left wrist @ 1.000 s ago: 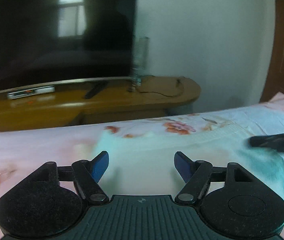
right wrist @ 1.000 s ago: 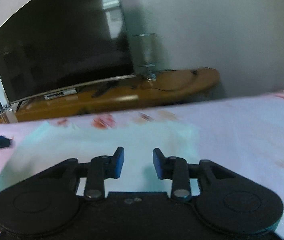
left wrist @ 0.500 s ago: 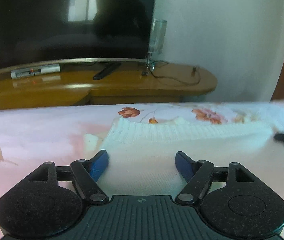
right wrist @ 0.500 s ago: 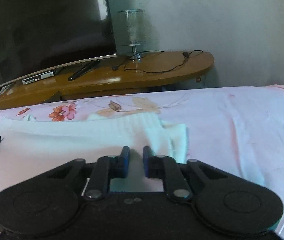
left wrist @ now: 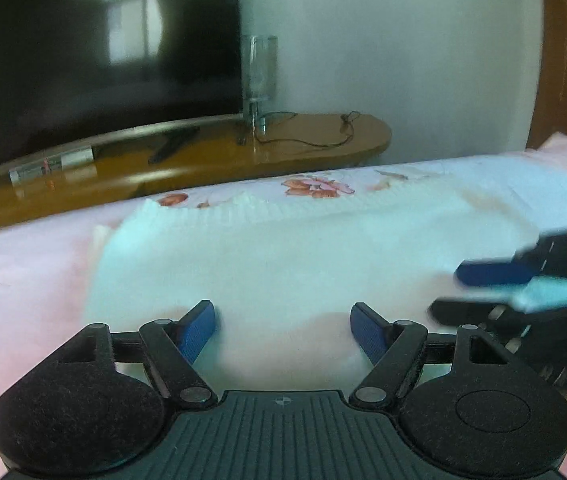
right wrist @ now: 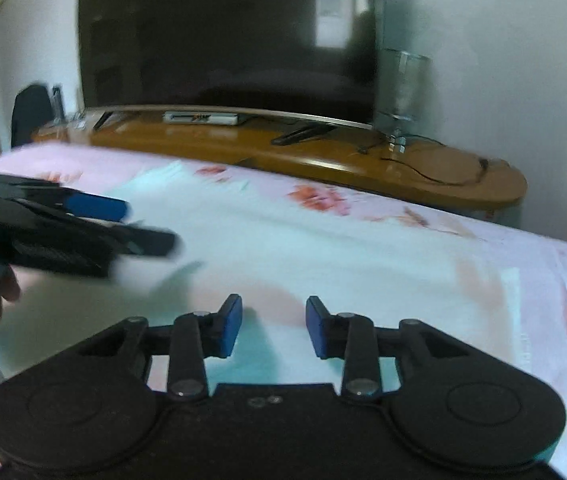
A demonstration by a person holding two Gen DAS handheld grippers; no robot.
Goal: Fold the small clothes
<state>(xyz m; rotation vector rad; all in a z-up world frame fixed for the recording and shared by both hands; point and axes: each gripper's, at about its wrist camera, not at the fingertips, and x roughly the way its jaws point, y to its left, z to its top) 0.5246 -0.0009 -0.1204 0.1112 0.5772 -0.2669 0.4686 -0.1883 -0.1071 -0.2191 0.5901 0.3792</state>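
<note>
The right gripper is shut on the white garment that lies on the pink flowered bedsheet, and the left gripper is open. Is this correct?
Not quite. The right gripper is open too: the right wrist view shows its blue pads apart, with nothing clamped between them. The rest holds: the white garment lies on the pink flowered bedsheet, and the left gripper is open.

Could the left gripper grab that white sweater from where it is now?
Probably yes. The left gripper is open, with the white sweater lying flat on the bed right ahead of its fingertips and nothing between them. The right gripper is off to the side.
</note>
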